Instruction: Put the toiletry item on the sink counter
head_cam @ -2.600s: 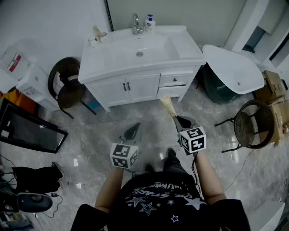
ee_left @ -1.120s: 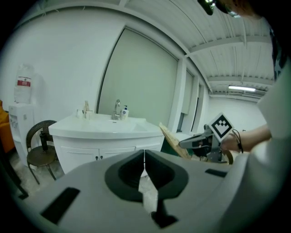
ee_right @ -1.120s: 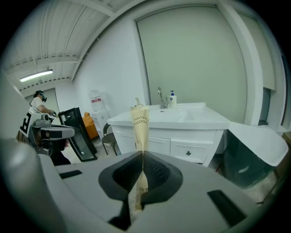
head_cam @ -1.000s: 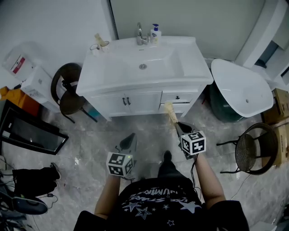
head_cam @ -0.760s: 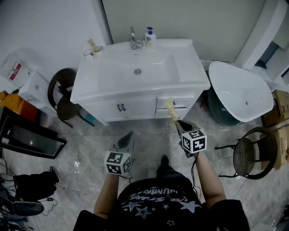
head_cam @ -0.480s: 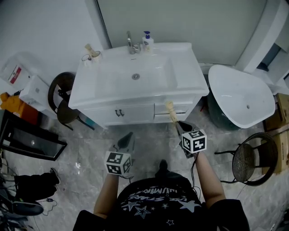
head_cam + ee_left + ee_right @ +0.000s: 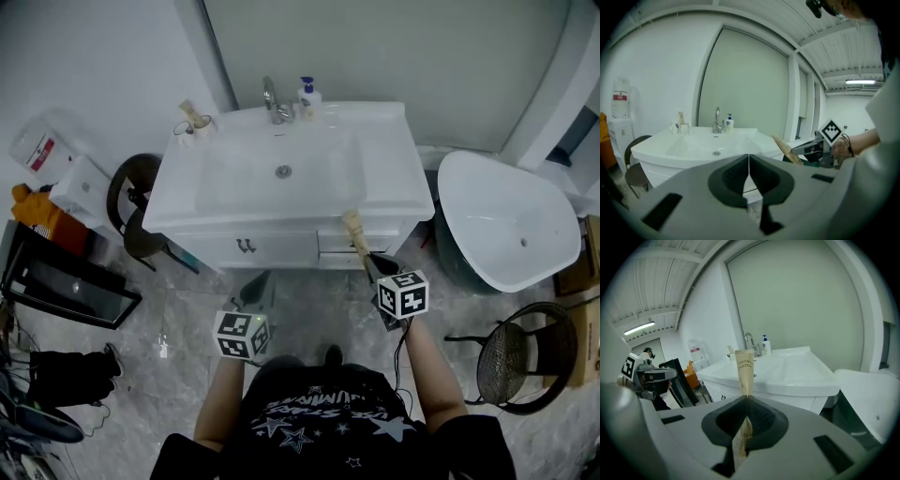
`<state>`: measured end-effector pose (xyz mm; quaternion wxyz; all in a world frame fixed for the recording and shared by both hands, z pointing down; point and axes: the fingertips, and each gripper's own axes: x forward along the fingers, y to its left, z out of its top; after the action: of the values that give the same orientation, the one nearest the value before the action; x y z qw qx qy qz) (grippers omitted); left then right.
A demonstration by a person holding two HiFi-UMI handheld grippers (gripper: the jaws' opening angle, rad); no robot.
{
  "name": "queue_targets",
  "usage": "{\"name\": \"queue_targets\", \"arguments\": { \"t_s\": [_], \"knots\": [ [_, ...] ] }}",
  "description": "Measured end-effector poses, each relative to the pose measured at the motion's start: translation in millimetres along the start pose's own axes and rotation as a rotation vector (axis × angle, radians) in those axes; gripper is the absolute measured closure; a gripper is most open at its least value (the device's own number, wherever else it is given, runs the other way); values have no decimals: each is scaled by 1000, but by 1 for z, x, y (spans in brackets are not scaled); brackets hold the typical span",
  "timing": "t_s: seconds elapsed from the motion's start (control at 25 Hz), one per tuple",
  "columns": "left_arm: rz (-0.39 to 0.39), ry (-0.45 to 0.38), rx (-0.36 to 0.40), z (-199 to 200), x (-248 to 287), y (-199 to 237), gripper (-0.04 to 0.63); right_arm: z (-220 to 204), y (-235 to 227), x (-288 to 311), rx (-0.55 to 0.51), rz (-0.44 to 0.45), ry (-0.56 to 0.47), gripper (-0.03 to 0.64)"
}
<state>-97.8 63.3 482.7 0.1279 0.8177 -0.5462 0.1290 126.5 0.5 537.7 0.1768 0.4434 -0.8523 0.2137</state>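
Left tool (image 7: 749,161): jaws together, nothing between them; idle.
Right tool (image 7: 746,401): clamped on the lower end of the toothbrush packet (image 7: 744,369), keeping it upright for carrying.
Place: in the air, short of the table (image 7: 398,178).
Writing: "TOOTH BRUSH" on the toothbrush packet.
Pump bottle (image 7: 307,96): label unreadable.

Glossy grey marble floor (image 7: 178,319), white wall (image 7: 94,56) — dark round chair (image 7: 127,202).
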Motion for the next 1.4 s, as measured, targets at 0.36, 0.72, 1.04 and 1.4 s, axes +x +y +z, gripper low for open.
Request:
{"name": "queue_targets", "arguments": {
  "t_s": [0.36,0.72,1.04,1.4],
  "knots": [
    [48,16,-33,3,14,20,575,7,-13,22,13,16,11,600],
    [-24,28,-44,15,78,37,575,20,-45,49,34,-41,40,600],
    [-79,66,-63,24,144,74,575,56,-76,99,49,-90,58,600],
    [-121,91,-73,42,202,114,575,90,-97,149,60,-124,80,600]
  ]
}}
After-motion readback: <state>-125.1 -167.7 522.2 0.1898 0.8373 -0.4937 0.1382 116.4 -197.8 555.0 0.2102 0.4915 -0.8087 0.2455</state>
